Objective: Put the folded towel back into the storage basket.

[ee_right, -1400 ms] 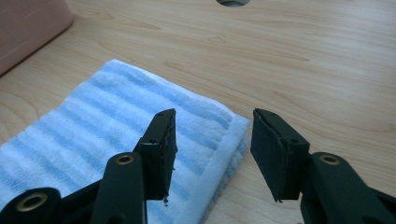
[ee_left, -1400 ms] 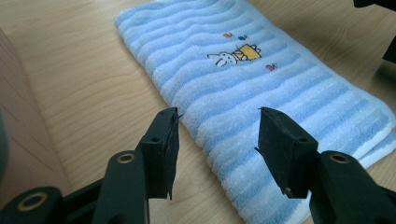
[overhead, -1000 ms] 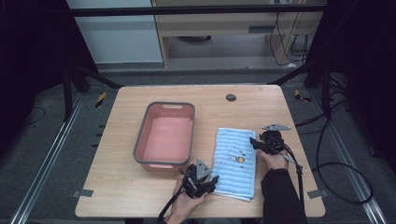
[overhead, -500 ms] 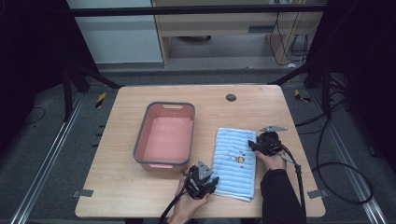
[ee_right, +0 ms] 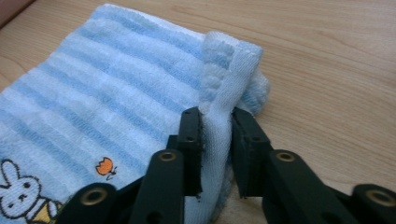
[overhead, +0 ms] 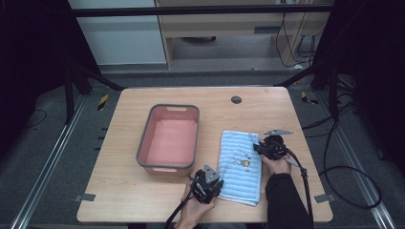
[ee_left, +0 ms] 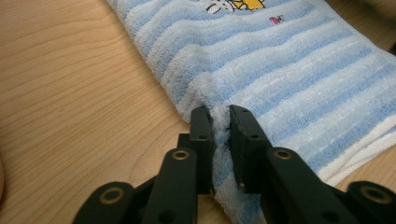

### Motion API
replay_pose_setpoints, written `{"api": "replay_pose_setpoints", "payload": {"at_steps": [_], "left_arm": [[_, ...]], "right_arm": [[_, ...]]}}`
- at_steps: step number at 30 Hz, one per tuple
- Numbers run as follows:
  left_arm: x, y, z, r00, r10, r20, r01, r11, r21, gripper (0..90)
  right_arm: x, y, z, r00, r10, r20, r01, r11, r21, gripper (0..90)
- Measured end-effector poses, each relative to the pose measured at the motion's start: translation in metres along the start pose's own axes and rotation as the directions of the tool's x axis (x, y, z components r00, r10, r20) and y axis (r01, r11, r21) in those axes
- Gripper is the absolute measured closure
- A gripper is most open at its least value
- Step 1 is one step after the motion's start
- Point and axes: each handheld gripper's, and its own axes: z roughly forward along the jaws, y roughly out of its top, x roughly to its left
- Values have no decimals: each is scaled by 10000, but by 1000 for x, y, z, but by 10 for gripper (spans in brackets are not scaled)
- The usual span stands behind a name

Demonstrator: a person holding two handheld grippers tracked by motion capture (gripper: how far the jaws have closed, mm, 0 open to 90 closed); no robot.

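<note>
A blue and white striped towel [overhead: 240,166] with a small embroidered rabbit lies folded on the wooden table [overhead: 119,191], right of a pink basin [overhead: 170,138]. My left gripper [overhead: 208,182] is shut on the towel's near left edge; in the left gripper view the towel [ee_left: 280,70] is pinched into a ridge between the jaws of the left gripper [ee_left: 220,117]. My right gripper [overhead: 266,147] is shut on the towel's far right edge. In the right gripper view that edge of the towel [ee_right: 93,93] stands up as a fold between the jaws of the right gripper [ee_right: 215,120].
The pink basin with a grey rim stands empty at the table's middle left. A dark round disc [overhead: 236,99] sits in the tabletop near the far edge. Cables [overhead: 329,167] trail off the table's right side. Bare wood [ee_right: 327,56] lies beyond the towel.
The right gripper has shifted slightly left onto the towel's right edge and closed on it. The left gripper has stayed at the near left edge.
</note>
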Motion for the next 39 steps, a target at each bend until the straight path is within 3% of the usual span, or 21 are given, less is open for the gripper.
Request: {"api": "replay_pose_setpoints", "payload": {"at_steps": [3,10,18,26,39], "left_arm": [[1,0,-1,9999,-140,66,141,9999,-18,842],[2,3,-9,9996,-184,206,191,9991,-373,858],[3,14,-27,9993,-62,366,95,9959,-898,858],[4,24,-44,9989,181,440,-120,9910,-1335,858],[8,33,-59,9993,173,342,-112,9848,-1731,857]], "right_arm": [[1,0,-1,9998,14,-183,-14,10000,-3,809],[1,3,-8,9991,-149,-390,142,9998,-171,824],[7,10,-26,9972,-163,-723,96,9957,-920,826],[16,22,-50,9945,-433,-955,251,9825,-1845,827],[24,32,-70,9936,-667,-915,421,9678,-2483,828]]}}
